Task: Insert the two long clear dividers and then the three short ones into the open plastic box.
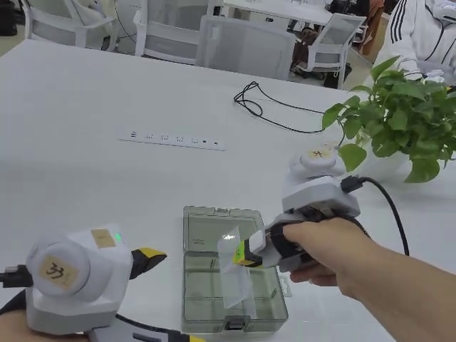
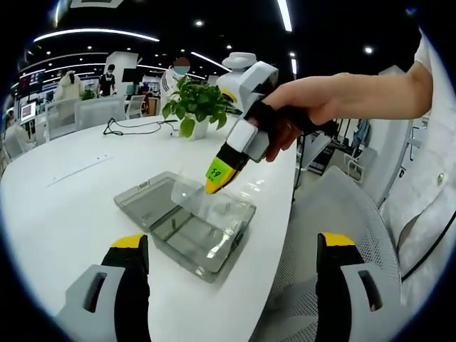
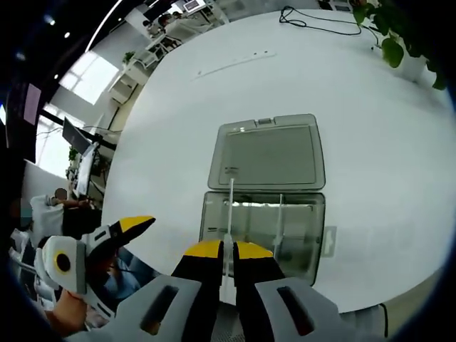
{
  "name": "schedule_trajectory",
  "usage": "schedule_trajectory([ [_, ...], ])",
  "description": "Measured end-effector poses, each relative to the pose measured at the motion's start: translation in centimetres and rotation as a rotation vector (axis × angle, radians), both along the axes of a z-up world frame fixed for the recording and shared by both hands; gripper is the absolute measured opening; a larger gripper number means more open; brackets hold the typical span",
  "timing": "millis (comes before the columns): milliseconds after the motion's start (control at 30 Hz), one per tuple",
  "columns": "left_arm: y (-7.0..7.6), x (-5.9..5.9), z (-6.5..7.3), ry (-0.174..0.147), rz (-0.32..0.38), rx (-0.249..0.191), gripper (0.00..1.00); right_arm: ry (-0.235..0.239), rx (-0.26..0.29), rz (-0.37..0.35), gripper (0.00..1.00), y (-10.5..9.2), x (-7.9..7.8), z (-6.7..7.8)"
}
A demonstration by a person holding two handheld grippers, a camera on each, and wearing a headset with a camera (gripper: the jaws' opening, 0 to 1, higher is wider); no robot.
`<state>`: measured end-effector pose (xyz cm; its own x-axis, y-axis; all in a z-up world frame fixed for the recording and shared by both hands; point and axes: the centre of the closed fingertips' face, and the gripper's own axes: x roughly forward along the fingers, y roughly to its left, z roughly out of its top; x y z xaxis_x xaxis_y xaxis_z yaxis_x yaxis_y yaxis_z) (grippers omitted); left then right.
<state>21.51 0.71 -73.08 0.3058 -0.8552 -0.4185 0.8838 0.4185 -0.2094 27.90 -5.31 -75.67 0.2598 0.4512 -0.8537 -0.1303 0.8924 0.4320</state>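
The open clear plastic box lies near the table's front edge, its lid folded flat on the far side. My right gripper is shut on a clear divider and holds it tilted just above the box base. In the right gripper view the divider stands edge-on between the shut jaws of the right gripper, over the left part of the base. Another thin divider stands in the base. My left gripper hangs open to the left of the box, holding nothing.
A potted plant stands at the right. A white power strip and a black cable lie further back on the table. Chairs and a person in a striped jacket are beyond the far edge.
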Motion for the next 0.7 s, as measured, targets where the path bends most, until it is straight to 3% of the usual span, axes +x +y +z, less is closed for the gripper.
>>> schedule_trajectory([
  [700, 0.7, -0.5, -0.5, -0.009, -0.015, -0.033, 1.0, 0.063, -0.052, -0.009, 0.06, 0.3, -0.2, -2.6],
])
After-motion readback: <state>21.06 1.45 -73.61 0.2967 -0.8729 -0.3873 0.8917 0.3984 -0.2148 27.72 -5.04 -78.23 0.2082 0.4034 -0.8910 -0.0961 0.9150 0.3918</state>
